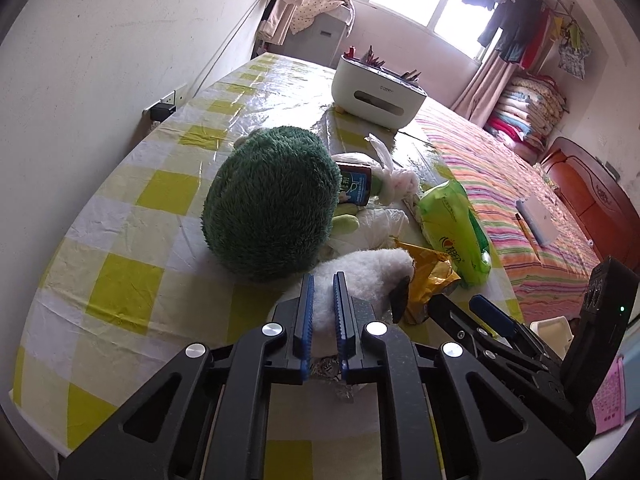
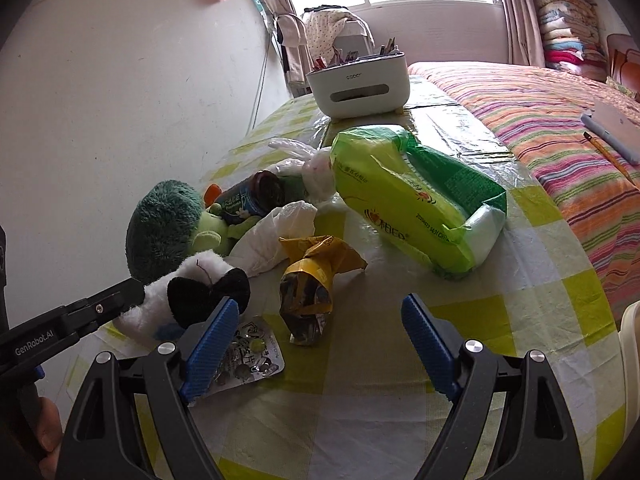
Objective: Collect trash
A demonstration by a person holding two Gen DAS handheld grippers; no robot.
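My left gripper (image 1: 324, 286) is shut on the white fur of a black-and-white plush toy (image 1: 372, 268) lying on the checked tablecloth (image 1: 132, 216). In the right wrist view its black finger (image 2: 120, 298) meets the same plush toy (image 2: 188, 280). A silver blister pack (image 2: 248, 356) lies flat just in front of the plush. My right gripper (image 2: 320, 304) stands wide open and low over the table, and a crumpled yellow wrapper (image 2: 308, 280) sits just beyond its tips. The right gripper (image 1: 460, 304) shows beside the yellow wrapper (image 1: 428, 276) in the left wrist view.
A green plush toy (image 2: 160, 228), a dark jar (image 2: 252, 198), a white plastic bag (image 2: 276, 236) and a green tissue pack (image 2: 416, 196) crowd the table's middle. A white organiser box (image 2: 360, 80) stands at the back. A striped bed (image 2: 560, 128) borders the table's right side.
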